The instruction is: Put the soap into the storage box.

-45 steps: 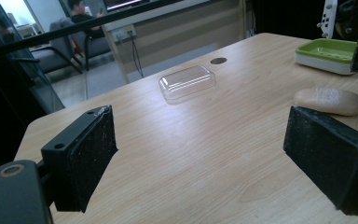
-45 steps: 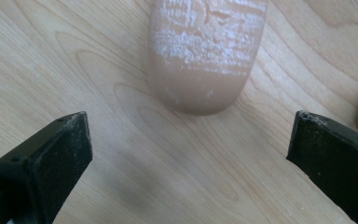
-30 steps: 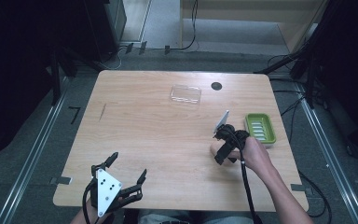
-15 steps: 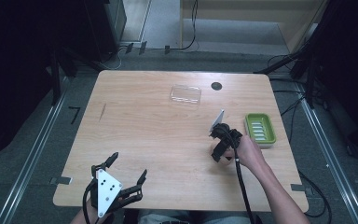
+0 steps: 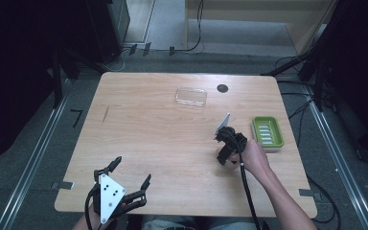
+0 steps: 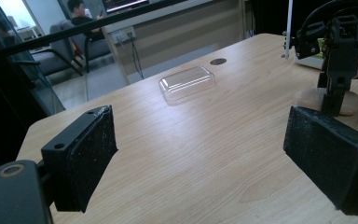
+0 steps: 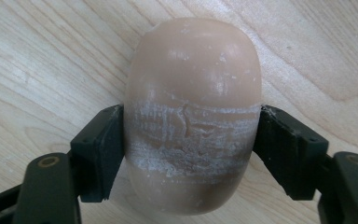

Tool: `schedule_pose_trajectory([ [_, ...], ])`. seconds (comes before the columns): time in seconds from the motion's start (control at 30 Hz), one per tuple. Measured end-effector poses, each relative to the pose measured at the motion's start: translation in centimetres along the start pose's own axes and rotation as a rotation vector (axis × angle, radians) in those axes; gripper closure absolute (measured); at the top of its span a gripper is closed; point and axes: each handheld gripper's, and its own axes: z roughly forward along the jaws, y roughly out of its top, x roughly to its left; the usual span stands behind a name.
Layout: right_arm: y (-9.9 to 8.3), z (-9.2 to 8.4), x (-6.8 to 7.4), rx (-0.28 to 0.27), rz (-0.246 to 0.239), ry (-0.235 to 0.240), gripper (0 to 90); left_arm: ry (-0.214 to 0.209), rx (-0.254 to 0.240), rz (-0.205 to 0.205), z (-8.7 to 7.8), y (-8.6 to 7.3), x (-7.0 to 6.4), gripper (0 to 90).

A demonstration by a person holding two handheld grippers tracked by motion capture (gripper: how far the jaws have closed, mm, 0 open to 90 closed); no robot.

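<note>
A tan oval bar of soap (image 7: 192, 116) lies on the wooden table (image 5: 148, 129), and its scuffed middle sits between the jaws of my right gripper (image 7: 191, 149), which press on both its sides. From above, the right gripper (image 5: 226, 152) points straight down at the table's right middle, held by a hand. In the left gripper view the soap (image 6: 307, 99) rests flat under the right gripper (image 6: 332, 95). My left gripper (image 5: 132, 170) hovers at the near left edge, open and with nothing in it (image 6: 200, 154).
A green soap dish (image 5: 267, 133) with a ribbed insert stands just right of the right hand. A clear plastic lid (image 5: 190, 97) (image 6: 186, 83) lies at the back middle, beside a black round hole (image 5: 222, 88).
The right gripper and its hand have shifted slightly left over the soap. The left gripper has stayed where it was.
</note>
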Motion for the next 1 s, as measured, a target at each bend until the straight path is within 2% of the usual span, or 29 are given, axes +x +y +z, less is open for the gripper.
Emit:
schedule_pose_trajectory([
  [0.13, 0.01, 0.12, 0.08, 0.000, 0.000, 0.011, 29.6, 0.001, 0.000, 0.000, 0.00, 0.00, 0.00, 10.0],
  [0.5, -0.03, 0.25, 0.10, 0.008, 0.009, 0.005, 32.3, 0.000, 0.000, 0.007, -0.02, 0.01, -0.05, 9.9],
  [1.0, -0.04, 0.12, 0.25, 0.022, -0.012, -0.013, 33.1, 0.001, 0.002, 0.008, -0.02, 0.00, -0.05, 9.9],
])
